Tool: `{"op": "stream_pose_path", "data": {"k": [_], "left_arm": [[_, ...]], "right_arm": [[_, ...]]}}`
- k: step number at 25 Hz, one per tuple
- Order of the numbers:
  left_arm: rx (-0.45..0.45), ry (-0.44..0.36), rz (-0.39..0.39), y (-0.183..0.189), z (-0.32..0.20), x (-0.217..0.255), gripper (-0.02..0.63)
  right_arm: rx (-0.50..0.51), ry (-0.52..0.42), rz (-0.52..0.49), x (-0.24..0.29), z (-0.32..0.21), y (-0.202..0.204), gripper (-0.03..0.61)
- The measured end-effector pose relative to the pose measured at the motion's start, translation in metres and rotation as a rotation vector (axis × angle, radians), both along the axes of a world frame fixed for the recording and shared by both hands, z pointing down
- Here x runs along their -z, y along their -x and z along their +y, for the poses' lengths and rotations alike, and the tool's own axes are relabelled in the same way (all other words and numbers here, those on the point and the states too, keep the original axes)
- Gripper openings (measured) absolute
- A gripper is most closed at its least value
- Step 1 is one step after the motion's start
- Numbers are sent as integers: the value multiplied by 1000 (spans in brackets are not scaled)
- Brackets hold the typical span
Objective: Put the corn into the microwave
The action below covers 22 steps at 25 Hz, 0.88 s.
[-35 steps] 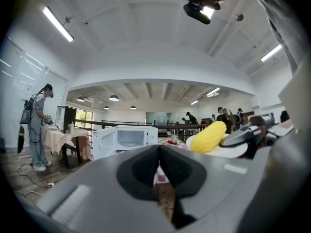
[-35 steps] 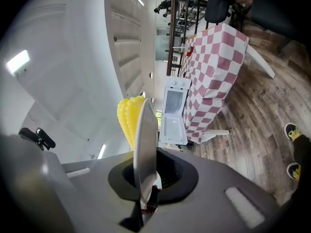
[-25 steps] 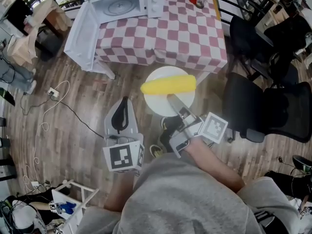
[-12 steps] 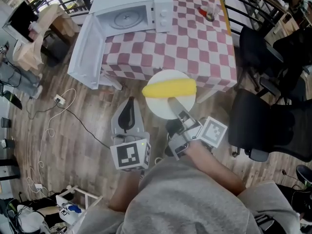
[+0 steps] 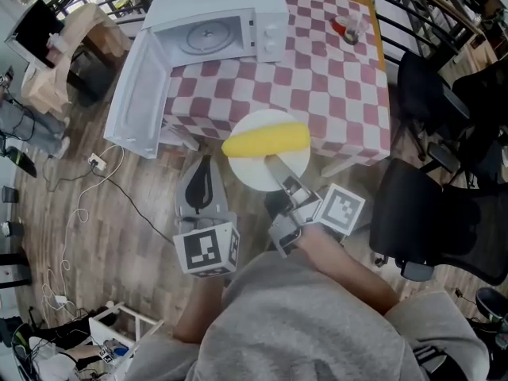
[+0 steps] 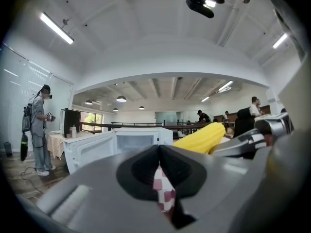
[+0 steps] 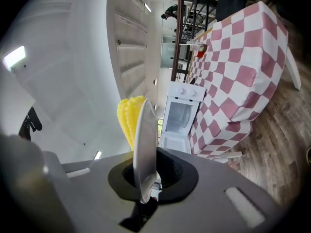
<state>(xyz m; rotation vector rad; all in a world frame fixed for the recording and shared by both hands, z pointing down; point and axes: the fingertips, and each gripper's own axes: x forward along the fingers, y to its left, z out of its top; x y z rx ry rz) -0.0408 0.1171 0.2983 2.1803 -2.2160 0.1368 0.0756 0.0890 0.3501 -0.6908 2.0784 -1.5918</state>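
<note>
A: Where do we have the corn (image 5: 266,140)?
B: It lies across the white plate (image 5: 252,175), which we hold at the near edge of the checked table (image 5: 333,70).
A: What grips the plate?
B: Our right gripper (image 5: 277,171). Its 2 jaws are clamped tight on the plate's near rim.
A: And our left gripper (image 5: 202,182)?
B: It sits beside the plate, jaws pressed together on nothing.
A: The microwave (image 5: 214,26)?
B: It stands on the table's far left corner, its door (image 5: 143,94) swung wide open.

One corn (image 5: 266,141), one plate (image 5: 248,171), one microwave (image 5: 214,6).
</note>
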Motion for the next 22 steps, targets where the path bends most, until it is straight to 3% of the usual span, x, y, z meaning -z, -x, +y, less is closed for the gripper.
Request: {"op": "stream_pose_path", "data": {"k": [22], "left_arm": [[71, 40, -37, -7, -55, -13, 9]], "right_arm": [[47, -11, -62, -2, -56, 16, 6]]}}
